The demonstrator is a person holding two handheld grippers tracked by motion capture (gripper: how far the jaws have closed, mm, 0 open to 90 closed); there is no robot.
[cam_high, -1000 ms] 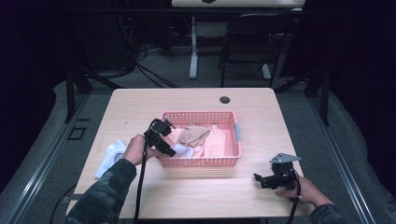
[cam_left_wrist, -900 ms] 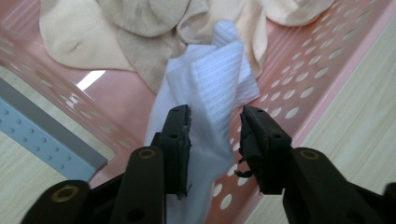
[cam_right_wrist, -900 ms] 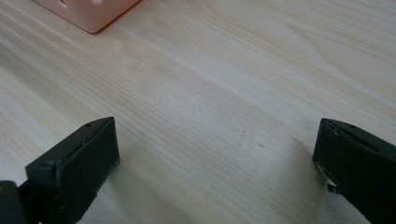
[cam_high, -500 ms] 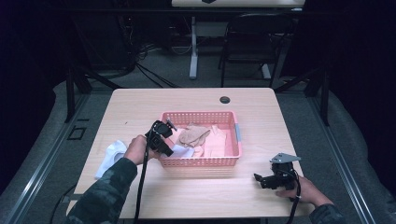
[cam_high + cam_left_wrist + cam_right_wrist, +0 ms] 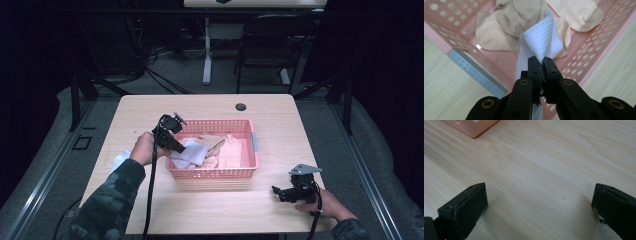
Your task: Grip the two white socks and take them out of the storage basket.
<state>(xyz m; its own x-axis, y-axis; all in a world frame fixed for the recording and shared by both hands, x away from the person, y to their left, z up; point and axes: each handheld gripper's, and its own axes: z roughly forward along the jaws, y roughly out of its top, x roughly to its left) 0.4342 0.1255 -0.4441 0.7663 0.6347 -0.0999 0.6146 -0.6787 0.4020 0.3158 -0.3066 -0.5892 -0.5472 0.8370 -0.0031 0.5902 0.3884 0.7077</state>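
Two grippers over wooden table [image 5: 280,120]: left [image 5: 540,60] pinches white cloth [image 5: 541,41], right [image 5: 539,205] gapes.

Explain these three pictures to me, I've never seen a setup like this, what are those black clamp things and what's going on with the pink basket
A person sits at a wooden table and holds a hand-operated two-jaw clamp, called a gripper, in each hand. No robot arm is involved.

The wide picture comes from a fixed camera above, looking down at the table. The other two come from small cameras riding on the grippers, looking along their black jaws.

On the table stands a pink basket with perforated walls, holding beige and peach pieces of cloth. Another white cloth lies on the table beside the person's left hand, and a small dark round thing sits near the far edge.

The left gripper is closed on a white cloth, holding it over the basket's edge. The right gripper rests low over bare wood with its jaws wide apart, holding nothing.
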